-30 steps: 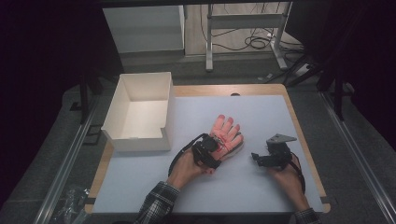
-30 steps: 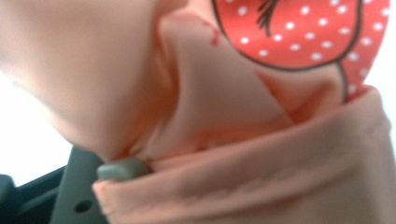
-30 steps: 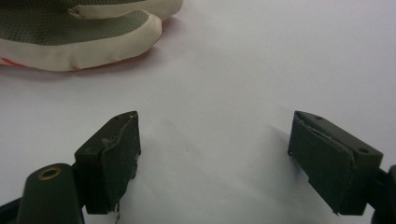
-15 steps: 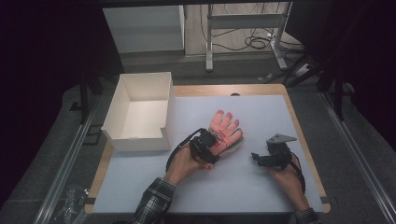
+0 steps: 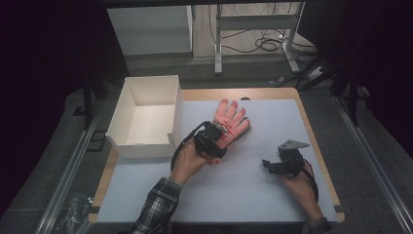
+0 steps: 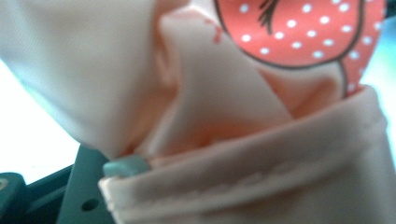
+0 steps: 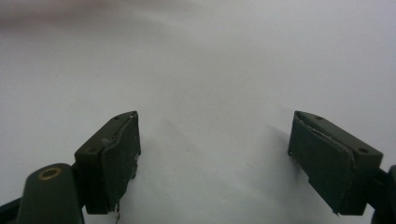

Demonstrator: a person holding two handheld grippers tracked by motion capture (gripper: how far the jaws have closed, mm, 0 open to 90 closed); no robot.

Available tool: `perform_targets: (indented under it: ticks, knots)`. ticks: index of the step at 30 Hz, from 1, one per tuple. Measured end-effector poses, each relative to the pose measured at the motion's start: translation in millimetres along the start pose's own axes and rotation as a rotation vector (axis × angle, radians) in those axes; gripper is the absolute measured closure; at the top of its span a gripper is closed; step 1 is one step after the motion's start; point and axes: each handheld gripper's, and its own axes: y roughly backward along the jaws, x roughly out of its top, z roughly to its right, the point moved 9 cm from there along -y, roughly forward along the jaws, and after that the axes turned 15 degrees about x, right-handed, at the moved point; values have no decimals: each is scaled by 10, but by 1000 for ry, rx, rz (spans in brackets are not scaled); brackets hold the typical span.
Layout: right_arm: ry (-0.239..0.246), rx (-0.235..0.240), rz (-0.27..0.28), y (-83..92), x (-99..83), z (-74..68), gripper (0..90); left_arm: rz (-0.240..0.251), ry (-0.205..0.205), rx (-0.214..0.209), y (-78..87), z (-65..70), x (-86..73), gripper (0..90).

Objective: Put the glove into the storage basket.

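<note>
Beside the white box (image 5: 146, 117), the left gripper (image 5: 214, 139) pinches a pink glove (image 5: 233, 122) at its cuff, seemingly for lifting, while the right gripper (image 5: 272, 165) rests spread empty.

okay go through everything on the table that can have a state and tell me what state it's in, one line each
Glove: lying flat on the table, fingers spread, cuff end bunched in the left gripper.
Box: open, no lid on it, nothing visible inside.
Left gripper: shut on the glove's cuff fabric.
Right gripper: jaws wide open, nothing between them, over bare table surface.
</note>
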Motion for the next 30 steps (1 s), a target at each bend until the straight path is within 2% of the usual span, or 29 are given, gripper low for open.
perform_targets:
  ticks: [10,16,20,30]
  knots:
    - [-5,1,-1,0,-2,-4,171,7,22,34,83,-200,159,393]
    - [-3,1,-1,0,-2,-3,171,10,65,51,142,-344,253,391]
    - [-3,1,0,0,-2,-3,171,3,74,67,177,-443,286,390]
    - [-4,1,2,-2,0,-3,171,-1,130,119,331,-771,359,387]
